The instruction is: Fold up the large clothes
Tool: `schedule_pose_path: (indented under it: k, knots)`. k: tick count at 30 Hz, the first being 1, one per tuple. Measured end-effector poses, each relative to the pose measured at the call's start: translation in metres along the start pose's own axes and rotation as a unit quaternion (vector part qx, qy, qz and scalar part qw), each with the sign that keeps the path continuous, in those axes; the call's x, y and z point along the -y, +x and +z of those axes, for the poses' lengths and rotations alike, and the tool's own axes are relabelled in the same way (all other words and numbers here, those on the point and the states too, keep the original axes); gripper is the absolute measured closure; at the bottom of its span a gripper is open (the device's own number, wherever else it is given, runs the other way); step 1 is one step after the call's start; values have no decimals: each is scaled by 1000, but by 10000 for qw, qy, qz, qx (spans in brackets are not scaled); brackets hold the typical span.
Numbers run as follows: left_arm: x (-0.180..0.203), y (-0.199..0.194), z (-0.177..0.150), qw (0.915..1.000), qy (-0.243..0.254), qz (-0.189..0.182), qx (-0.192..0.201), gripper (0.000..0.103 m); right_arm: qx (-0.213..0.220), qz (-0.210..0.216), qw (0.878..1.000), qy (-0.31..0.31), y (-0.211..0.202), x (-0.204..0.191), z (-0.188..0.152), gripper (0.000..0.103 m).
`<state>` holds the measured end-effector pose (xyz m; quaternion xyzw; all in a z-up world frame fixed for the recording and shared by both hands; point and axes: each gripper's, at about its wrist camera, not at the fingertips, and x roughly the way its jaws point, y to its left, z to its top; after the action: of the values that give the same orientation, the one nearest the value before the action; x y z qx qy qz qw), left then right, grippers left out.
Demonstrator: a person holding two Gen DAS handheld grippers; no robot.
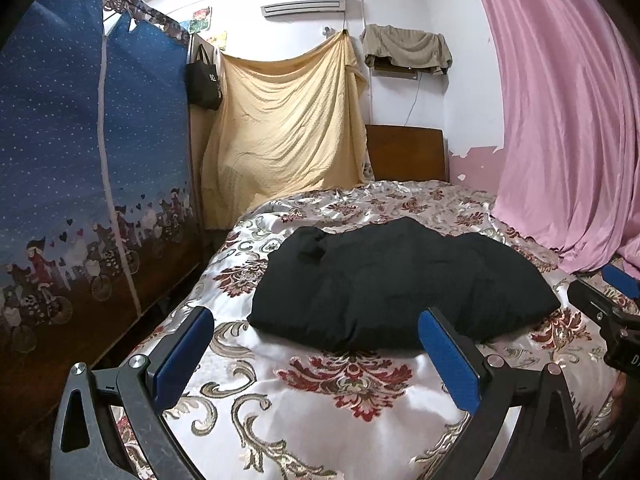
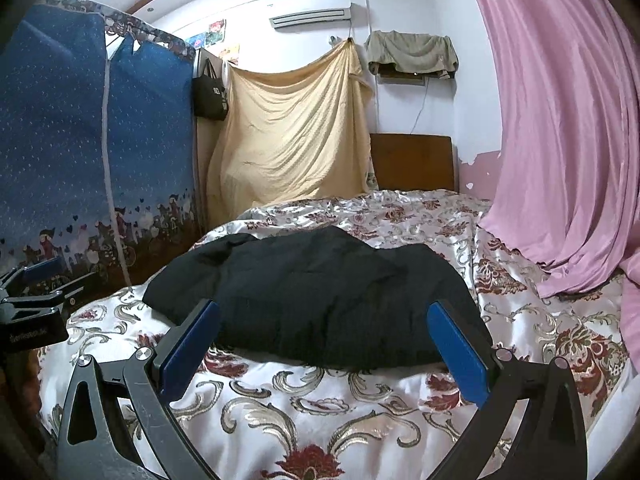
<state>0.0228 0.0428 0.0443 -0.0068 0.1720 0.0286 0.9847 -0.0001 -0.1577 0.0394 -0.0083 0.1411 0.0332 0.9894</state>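
Black garment looks folded on bedspread; left gripper & right gripper both spread, empty. Next: prob. final tidy.

the bed wore a shiny white cover with red and gold floral scrolls; a black garment lay bundled on it, the pink curtain's hem resting at its far edge.

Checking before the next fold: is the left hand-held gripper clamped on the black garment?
No; the left hand-held gripper is wide open, its blue pads apart, short of the black garment lying on the bedspread.
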Motion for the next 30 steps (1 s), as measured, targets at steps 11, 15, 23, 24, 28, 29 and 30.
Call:
schedule_pose_path:
  k: [11, 15, 23, 24, 28, 29, 30]
  knots:
    - [-5, -1, -10, 10000, 10, -3, -99, 0, -194, -53, 9998, 49, 5, 5, -11, 1]
    - [-5, -2, -11, 9999, -19, -21, -108, 0, -207, -38, 9998, 50, 5, 7, -13, 1]
    - [-4, -2, -12, 9999, -20, -23, -106, 0, -228, -24, 9997, 48, 6, 8, -14, 1]
    - [-4, -2, -11, 9999, -23, -23, -107, 0, -237, -24, 9997, 44, 6, 8, -15, 1]
    - [-4, -2, -11, 9999, -22, -17, -104, 0, -268, -10, 9996, 48, 6, 5, -16, 1]
    - [-4, -2, -11, 9999, -22, -16, -108, 0, -269, -9, 9996, 46, 6, 6, -17, 1]
    - [-4, -2, -11, 9999, -20, -18, -109, 0, -268, -11, 9996, 44, 6, 5, -16, 1]
